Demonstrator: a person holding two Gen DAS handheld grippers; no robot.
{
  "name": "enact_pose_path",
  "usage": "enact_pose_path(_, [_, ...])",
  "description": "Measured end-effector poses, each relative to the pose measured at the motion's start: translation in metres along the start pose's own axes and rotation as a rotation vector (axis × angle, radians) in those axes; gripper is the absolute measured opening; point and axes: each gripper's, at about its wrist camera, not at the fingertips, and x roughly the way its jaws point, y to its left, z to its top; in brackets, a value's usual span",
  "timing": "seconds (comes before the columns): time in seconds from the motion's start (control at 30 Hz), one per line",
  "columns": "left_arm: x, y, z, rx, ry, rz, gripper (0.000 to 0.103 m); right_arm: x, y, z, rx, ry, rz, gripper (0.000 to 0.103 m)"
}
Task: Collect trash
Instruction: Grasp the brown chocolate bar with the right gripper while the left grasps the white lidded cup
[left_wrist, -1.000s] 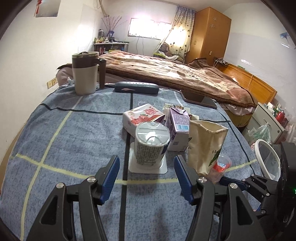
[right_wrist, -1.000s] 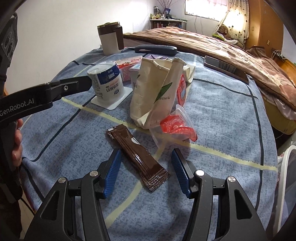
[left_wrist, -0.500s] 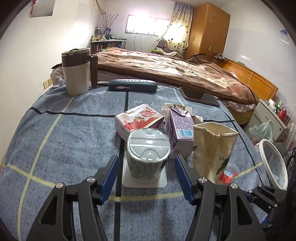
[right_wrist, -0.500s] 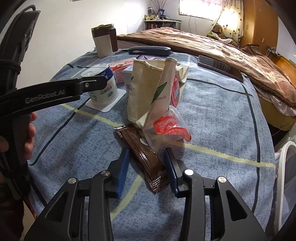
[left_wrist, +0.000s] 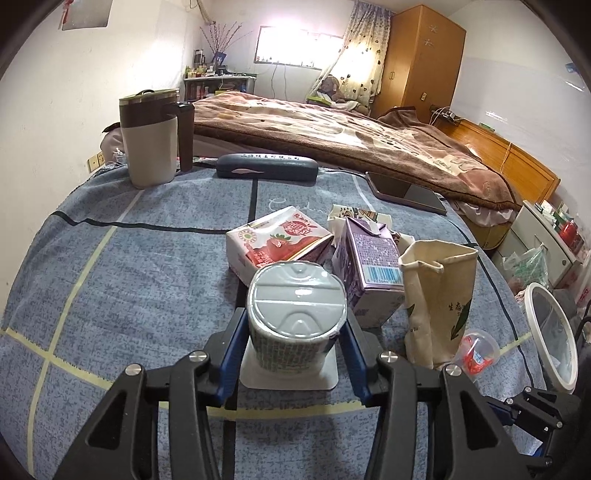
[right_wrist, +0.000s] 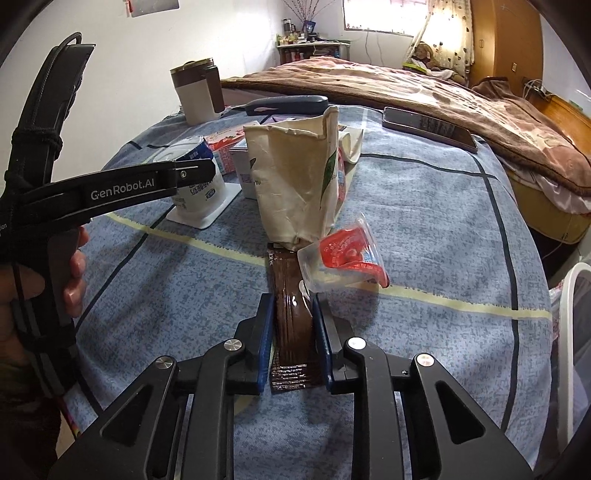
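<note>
Cup (left_wrist: 297, 314) sits dead centre in the left view, upside down on its white lid on the blue tabletop (left_wrist: 110, 295), and the left claw (left_wrist: 291, 354) is closing around it, one blue pad at each flank. Whether those pads are pressing yet, I cannot tell. Best to let them seat low and square on the wall, because the cup looks thin and a high pinch would likely tip it (the cartons (left_wrist: 365, 269) crowd in right behind, so no shoving forward).

Over to the right view: the right claw (right_wrist: 293, 328) is clamped tight on the brown sachet (right_wrist: 291, 314), both pads biting its long edges near the tail end. The far tip lies under the clear packet (right_wrist: 343, 258) and against the paper bag (right_wrist: 295, 184). Lift straight up and draw back gently, I'd say, or the packet comes along for the ride. The bin's white rim (right_wrist: 569, 332) peeks in at the right edge, likely the drop point.
</note>
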Motion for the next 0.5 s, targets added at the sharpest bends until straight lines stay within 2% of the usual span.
enact_pose_path(0.5, [-0.014, -0.006, -0.008, 0.011, -0.019, 0.008, 0.050, -0.004, -0.004, -0.004, 0.015, -0.007, 0.012, 0.023])
